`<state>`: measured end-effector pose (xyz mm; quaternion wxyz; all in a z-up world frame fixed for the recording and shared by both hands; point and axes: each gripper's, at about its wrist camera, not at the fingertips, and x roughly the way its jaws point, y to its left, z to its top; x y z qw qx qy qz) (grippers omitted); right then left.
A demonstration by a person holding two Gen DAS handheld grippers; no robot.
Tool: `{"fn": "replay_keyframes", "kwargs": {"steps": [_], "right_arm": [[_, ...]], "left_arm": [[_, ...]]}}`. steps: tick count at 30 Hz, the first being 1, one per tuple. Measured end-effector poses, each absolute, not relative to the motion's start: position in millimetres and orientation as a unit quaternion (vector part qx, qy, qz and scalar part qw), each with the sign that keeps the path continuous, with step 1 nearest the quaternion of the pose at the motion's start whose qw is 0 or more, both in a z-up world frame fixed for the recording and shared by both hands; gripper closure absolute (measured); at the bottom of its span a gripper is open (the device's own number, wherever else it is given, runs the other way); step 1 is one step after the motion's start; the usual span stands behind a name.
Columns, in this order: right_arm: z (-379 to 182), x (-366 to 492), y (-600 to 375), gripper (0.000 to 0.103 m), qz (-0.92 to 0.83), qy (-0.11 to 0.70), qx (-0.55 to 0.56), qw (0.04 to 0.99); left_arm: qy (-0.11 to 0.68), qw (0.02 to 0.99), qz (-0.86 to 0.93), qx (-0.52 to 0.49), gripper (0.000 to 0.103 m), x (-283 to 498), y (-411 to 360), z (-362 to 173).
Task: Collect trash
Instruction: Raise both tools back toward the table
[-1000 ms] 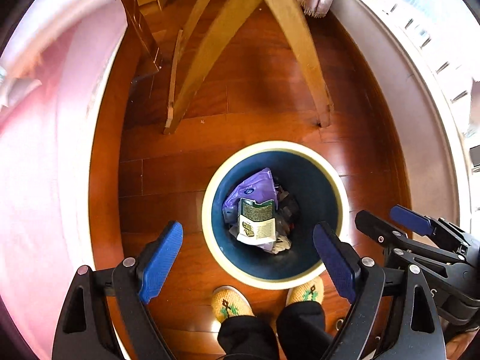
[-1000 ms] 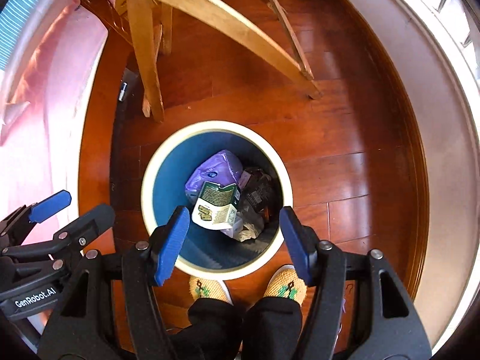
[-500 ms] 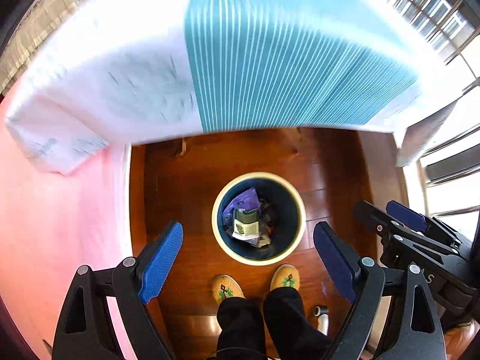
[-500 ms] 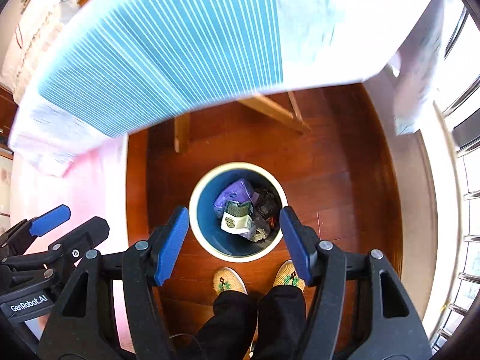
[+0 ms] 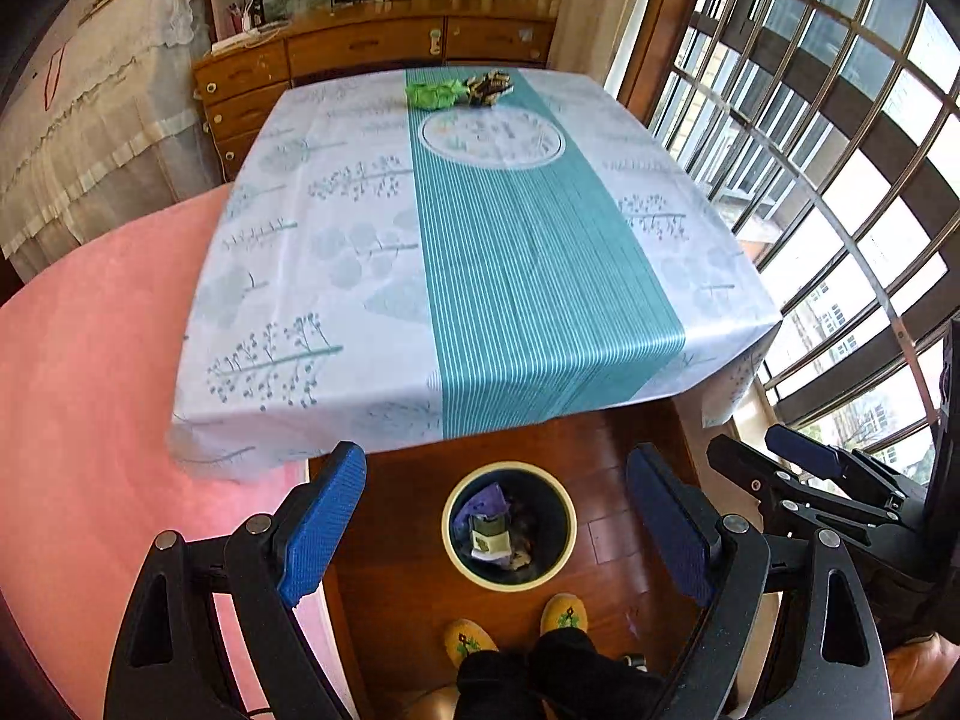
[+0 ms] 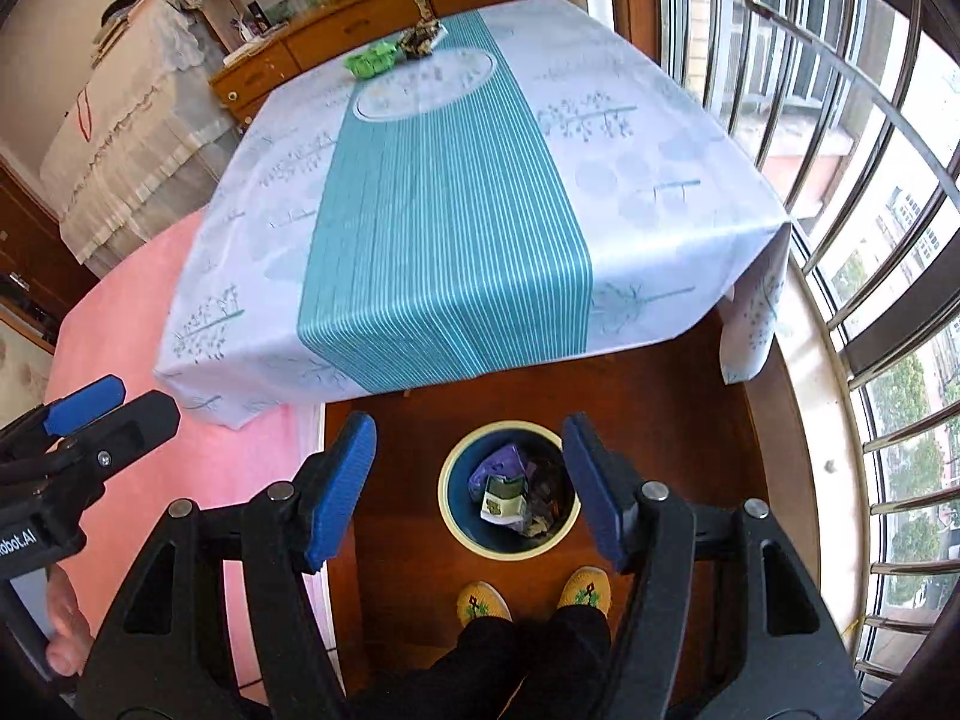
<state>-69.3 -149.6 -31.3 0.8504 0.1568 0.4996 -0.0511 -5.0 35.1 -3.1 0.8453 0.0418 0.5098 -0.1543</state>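
A round bin with a cream rim and blue inside stands on the wood floor below both grippers, holding a purple wrapper and other wrappers. On the far end of the table lie a crumpled green wrapper and a dark striped wrapper. My left gripper is open and empty, high above the bin. My right gripper is open too, nothing between its blue pads.
The table wears a white cloth with a teal striped band. A pink rug lies left of it. A wooden dresser stands behind, barred windows run along the right. A person's yellow slippers stand by the bin.
Both grippers have risen from just above the bin to above table height, so the tabletop and its wrappers came into view. Both stayed open and empty.
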Motion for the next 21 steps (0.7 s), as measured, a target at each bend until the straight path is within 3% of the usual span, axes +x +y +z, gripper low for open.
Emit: {"fn": "replay_keyframes", "kwargs": {"steps": [10, 21], "right_arm": [[56, -32, -139, 0.04, -0.06, 0.422, 0.125, 0.896], [113, 83, -160, 0.04, -0.033, 0.388, 0.098, 0.916]], "left_arm": [[0.43, 0.886, -0.165, 0.044, 0.013, 29, 51, 92], [0.398, 0.905, -0.146, 0.035, 0.013, 135, 41, 136]]}}
